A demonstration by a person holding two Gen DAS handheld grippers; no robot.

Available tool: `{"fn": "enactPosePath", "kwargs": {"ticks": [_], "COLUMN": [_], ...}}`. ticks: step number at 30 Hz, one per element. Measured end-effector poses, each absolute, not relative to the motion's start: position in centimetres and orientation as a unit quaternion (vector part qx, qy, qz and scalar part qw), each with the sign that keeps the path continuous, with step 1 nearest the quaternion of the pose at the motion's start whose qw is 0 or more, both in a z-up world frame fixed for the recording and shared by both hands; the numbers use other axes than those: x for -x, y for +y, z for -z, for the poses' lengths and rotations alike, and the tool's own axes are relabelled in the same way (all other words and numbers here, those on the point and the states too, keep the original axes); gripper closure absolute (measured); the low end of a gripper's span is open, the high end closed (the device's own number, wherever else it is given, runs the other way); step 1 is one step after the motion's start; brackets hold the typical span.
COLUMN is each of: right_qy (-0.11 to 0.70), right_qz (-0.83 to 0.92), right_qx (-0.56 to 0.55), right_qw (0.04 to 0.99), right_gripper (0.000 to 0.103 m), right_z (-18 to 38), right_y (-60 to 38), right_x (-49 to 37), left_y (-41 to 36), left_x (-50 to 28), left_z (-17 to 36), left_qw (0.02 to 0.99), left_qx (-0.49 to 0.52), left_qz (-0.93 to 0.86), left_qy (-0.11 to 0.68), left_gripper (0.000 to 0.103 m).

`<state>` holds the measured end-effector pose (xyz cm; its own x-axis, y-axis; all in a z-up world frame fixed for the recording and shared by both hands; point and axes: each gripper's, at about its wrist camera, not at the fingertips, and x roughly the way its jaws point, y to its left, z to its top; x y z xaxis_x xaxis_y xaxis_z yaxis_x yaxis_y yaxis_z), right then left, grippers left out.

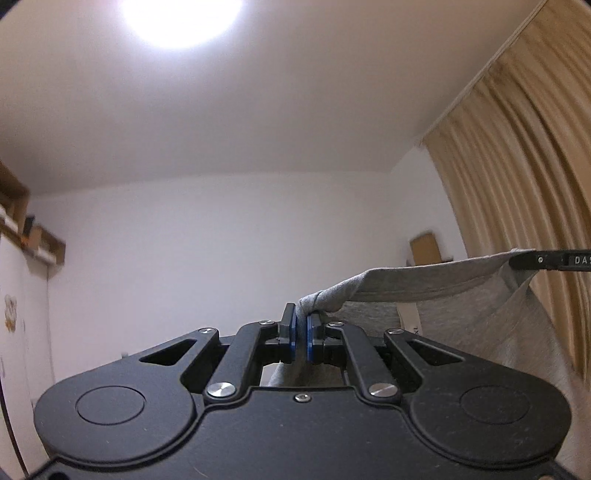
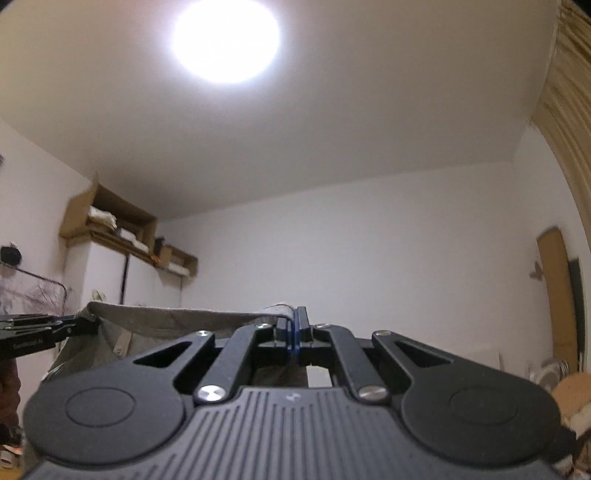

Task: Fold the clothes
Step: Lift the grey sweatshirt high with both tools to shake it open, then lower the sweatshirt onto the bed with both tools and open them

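Garment: soft grey knit cotton garment (image 1: pixel 424 284), held up in the air between the two tools, its hemmed upper edge stretched roughly level and the rest hanging down below; no table or bed shows under it in either view.
Left tool: black two-finger left gripper (image 1: pixel 301 334) with blue pads, tilted up toward the ceiling, its fingers closed tight on a bunched corner of the grey cloth.
Span between: from the left wrist view the hem runs rightward to the other tool; from the right wrist view it runs leftward, slightly sagging in the middle.
Right tool: matching black right gripper (image 2: pixel 294 332), also tilted upward, its blue pads pressed together with a corner of grey fabric pinched between them.
Room: white wall, bright round ceiling lamp (image 1: pixel 181 18), beige pleated curtain (image 1: pixel 517 166) on the right, brown cardboard boxes (image 2: pixel 110 221) atop a white cabinet on the left.
Step in hand: by my reading, the garment is being held spread out by two corners, as for shaking it flat or carrying a fold over.
Next move: calls for both grips to hold firm and the edge kept taut and level while the cloth is brought down onto a surface, which is not visible here.
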<state>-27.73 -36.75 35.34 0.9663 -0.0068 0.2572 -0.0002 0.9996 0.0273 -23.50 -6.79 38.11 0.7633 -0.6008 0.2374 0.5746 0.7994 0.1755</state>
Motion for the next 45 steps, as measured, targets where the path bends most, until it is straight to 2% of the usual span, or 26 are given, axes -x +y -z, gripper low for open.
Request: {"fn": "enactPosePath", "kwargs": {"ticks": [8, 16, 20, 22, 25, 26, 27, 28, 29, 30, 33, 36, 45], "right_qy": [-0.037, 0.053, 0.092, 0.122, 0.168, 0.184, 0.198, 0.206, 0.211, 0.21, 0.202, 0.199, 0.224], "right_qz": [0.031, 0.068, 0.082, 0.08, 0.069, 0.067, 0.065, 0.064, 0.062, 0.063, 0.075, 0.081, 0.034], "right_qx": [-0.029, -0.072, -0.078, -0.081, -0.096, -0.098, -0.099, -0.096, -0.093, -0.096, -0.128, -0.162, -0.191], "right_qw": [0.998, 0.994, 0.989, 0.986, 0.979, 0.976, 0.973, 0.972, 0.971, 0.971, 0.968, 0.963, 0.955], "right_gripper": [0.102, 0.102, 0.101, 0.101, 0.095, 0.091, 0.084, 0.08, 0.071, 0.064, 0.055, 0.052, 0.05], "right_z": [-29.8, -16.3, -8.9, -6.2, -3.0, -2.3, -1.7, -1.0, -0.4, -0.2, 0.7, 1.6, 5.0], "right_y": [-40.1, -42.2, -42.9, -43.1, -42.5, -42.3, -42.1, -42.0, -41.7, -41.4, -41.9, -41.8, -38.3], "right_x": [17.5, 2.0, -2.5, -4.1, -5.4, -5.3, -5.1, -4.6, -3.8, -2.9, 0.2, 3.2, 4.8], "left_y": [-14.9, -23.5, -27.4, -26.2, -20.8, -19.6, -18.3, -17.3, -16.3, -15.3, -11.2, -9.0, -4.7], "left_x": [9.5, -5.7, -11.2, -12.7, -14.8, -14.8, -15.1, -14.8, -14.5, -14.2, -12.1, -11.0, -10.4], "left_z": [-28.8, -16.5, -9.8, -6.7, -2.8, -1.8, -1.1, -0.9, -0.7, -0.5, 0.6, 2.0, 8.5], "left_qw": [0.948, 0.945, 0.936, 0.931, 0.919, 0.919, 0.92, 0.92, 0.919, 0.918, 0.92, 0.918, 0.919], "left_qx": [-0.055, -0.058, -0.073, -0.065, -0.038, -0.039, -0.041, -0.041, -0.04, -0.04, 0.004, 0.044, 0.051], "left_qz": [0.314, 0.302, 0.303, 0.302, 0.298, 0.295, 0.288, 0.289, 0.29, 0.291, 0.281, 0.266, 0.189], "left_qy": [-0.014, 0.108, 0.163, 0.195, 0.256, 0.26, 0.262, 0.263, 0.265, 0.266, 0.272, 0.291, 0.342], "left_gripper": [0.098, 0.098, 0.097, 0.096, 0.083, 0.075, 0.06, 0.052, 0.047, 0.047, 0.044, 0.043, 0.043]}}
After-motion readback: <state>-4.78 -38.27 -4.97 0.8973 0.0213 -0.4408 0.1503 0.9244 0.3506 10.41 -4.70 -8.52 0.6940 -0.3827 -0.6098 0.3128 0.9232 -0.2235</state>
